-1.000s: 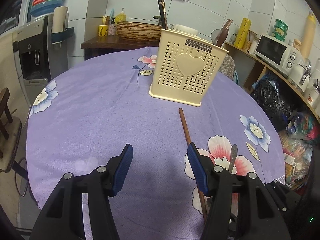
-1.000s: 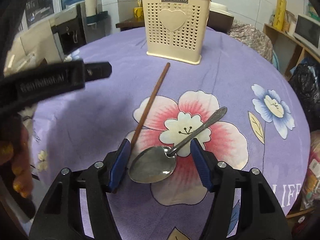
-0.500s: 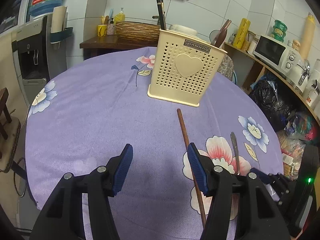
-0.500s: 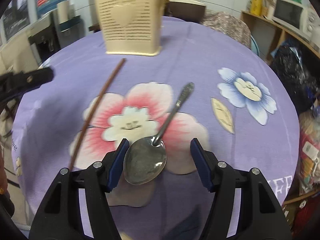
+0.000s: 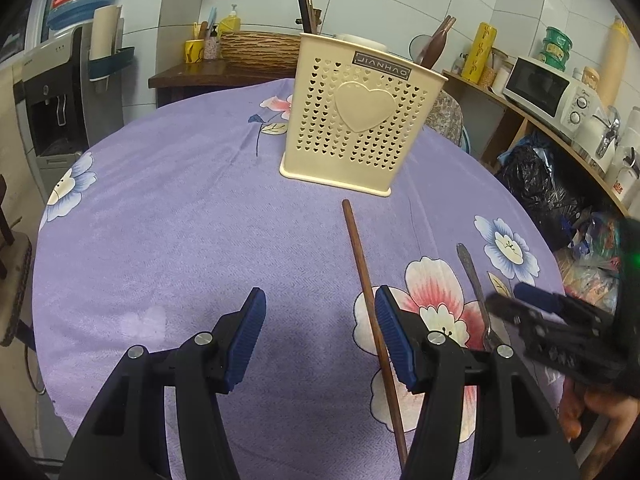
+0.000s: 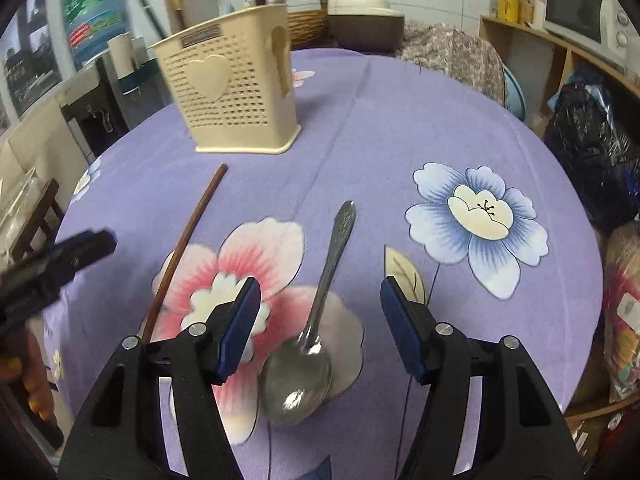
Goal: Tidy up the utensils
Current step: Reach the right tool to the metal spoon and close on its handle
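A cream perforated utensil holder (image 5: 356,120) with a heart stands at the far side of the round table; it also shows in the right wrist view (image 6: 236,96) and has several utensils in it. A brown chopstick (image 5: 370,304) lies on the purple cloth, just inside my left gripper's right finger. A metal spoon (image 6: 316,320) lies between my right gripper's fingers, bowl nearest me; its handle shows in the left wrist view (image 5: 474,284). My left gripper (image 5: 320,320) is open and empty. My right gripper (image 6: 320,312) is open, low over the spoon.
The table has a purple flowered cloth (image 5: 180,220). A water dispenser (image 5: 60,92) stands at the left. Shelves with a microwave (image 5: 552,92) and black bags (image 5: 536,184) run along the right. A wooden stool (image 5: 8,240) is by the left table edge.
My right gripper has swung right, so the spoon now lies along its fingers with the handle pointing away. The left gripper has barely moved; the right gripper now shows at its right.
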`<control>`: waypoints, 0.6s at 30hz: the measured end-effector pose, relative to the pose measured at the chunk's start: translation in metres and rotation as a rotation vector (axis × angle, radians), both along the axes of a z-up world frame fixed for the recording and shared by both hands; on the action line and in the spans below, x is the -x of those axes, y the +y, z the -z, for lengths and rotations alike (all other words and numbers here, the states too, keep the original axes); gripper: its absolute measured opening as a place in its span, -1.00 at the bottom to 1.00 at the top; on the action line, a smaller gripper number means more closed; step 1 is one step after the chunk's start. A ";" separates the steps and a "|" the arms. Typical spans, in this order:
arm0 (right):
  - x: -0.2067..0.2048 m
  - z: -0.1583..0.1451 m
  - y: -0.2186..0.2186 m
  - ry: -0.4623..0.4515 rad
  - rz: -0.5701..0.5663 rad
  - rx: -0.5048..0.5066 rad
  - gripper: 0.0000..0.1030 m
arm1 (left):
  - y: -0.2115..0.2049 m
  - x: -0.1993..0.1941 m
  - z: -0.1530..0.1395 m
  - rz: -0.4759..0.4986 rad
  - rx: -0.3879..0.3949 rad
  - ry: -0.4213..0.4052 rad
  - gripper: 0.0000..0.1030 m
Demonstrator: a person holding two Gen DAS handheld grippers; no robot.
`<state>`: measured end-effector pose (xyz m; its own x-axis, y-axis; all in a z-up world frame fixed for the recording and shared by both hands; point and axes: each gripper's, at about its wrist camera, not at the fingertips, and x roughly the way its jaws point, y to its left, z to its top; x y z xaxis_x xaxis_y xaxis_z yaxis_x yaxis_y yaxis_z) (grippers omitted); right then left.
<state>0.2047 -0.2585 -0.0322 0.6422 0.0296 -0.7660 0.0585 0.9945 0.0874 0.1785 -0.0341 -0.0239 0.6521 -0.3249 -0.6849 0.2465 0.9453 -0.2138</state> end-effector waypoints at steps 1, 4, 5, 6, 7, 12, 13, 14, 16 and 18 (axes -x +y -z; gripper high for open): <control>-0.008 0.001 -0.001 0.008 0.011 0.009 0.18 | -0.001 0.000 0.001 0.000 -0.002 0.002 0.10; -0.024 0.006 0.006 0.027 0.006 0.029 0.06 | -0.004 -0.002 0.004 0.004 -0.009 0.011 0.10; -0.026 0.007 0.007 0.033 0.008 0.030 0.02 | -0.004 -0.002 0.005 0.004 -0.010 0.013 0.10; -0.028 0.010 0.007 0.043 0.013 0.017 -0.04 | -0.004 -0.003 0.005 0.005 -0.011 0.015 0.10; -0.029 0.011 0.006 0.049 0.023 -0.001 -0.04 | -0.003 -0.002 0.006 0.006 -0.011 0.016 0.10; -0.010 0.008 0.002 0.029 0.010 -0.029 -0.04 | 0.002 0.000 0.004 -0.001 -0.016 0.007 0.10; -0.003 0.006 0.002 0.020 0.003 -0.030 -0.04 | 0.002 0.000 0.004 -0.005 -0.015 0.006 0.10; 0.003 0.006 0.003 0.015 0.000 -0.019 -0.04 | 0.003 -0.001 0.004 -0.008 -0.009 0.007 0.10; 0.010 0.005 0.007 0.002 -0.009 -0.004 -0.04 | 0.002 -0.003 0.003 -0.012 0.004 0.009 0.10; 0.009 0.006 0.010 0.004 -0.012 -0.012 -0.04 | -0.001 -0.003 0.002 -0.012 0.006 0.006 0.10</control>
